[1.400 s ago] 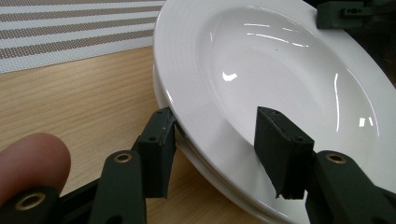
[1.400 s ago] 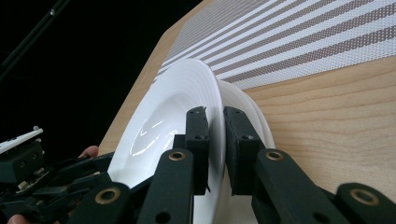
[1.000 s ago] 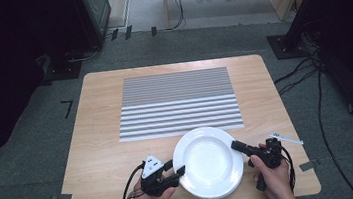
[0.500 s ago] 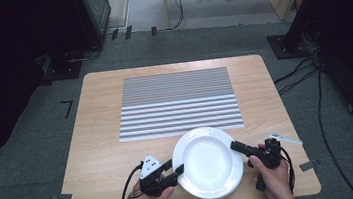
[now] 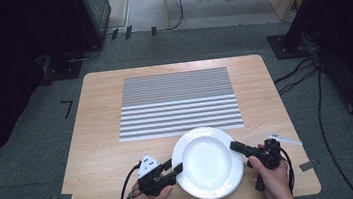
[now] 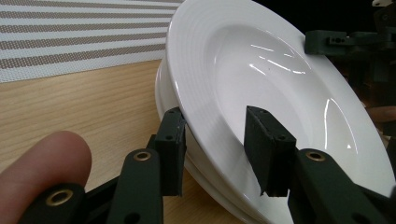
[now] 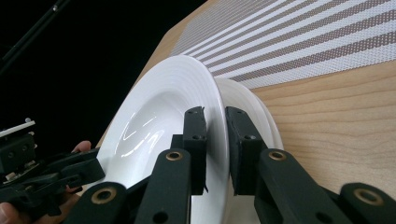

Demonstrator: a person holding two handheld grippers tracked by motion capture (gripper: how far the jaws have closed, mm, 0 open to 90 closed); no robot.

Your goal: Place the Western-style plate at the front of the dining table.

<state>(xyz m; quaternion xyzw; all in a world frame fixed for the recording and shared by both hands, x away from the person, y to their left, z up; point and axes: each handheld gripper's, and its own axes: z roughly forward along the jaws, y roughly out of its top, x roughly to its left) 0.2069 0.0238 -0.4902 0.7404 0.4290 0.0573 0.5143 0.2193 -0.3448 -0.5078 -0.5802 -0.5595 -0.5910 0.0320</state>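
High view: the top plate [image 5: 207, 161] of a stack sits at the desk [image 5: 98, 138] near edge, just below the striped mat [image 5: 179, 101], between both grippers.

Left gripper view: the left gripper [image 6: 217, 140] jaws have been closing, straddling the rim, 1 not touching.

Right gripper view: the right gripper [image 7: 215, 128] jaws pinch the rim.

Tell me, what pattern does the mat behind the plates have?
The mat has grey and white horizontal stripes, clearest in the high view.
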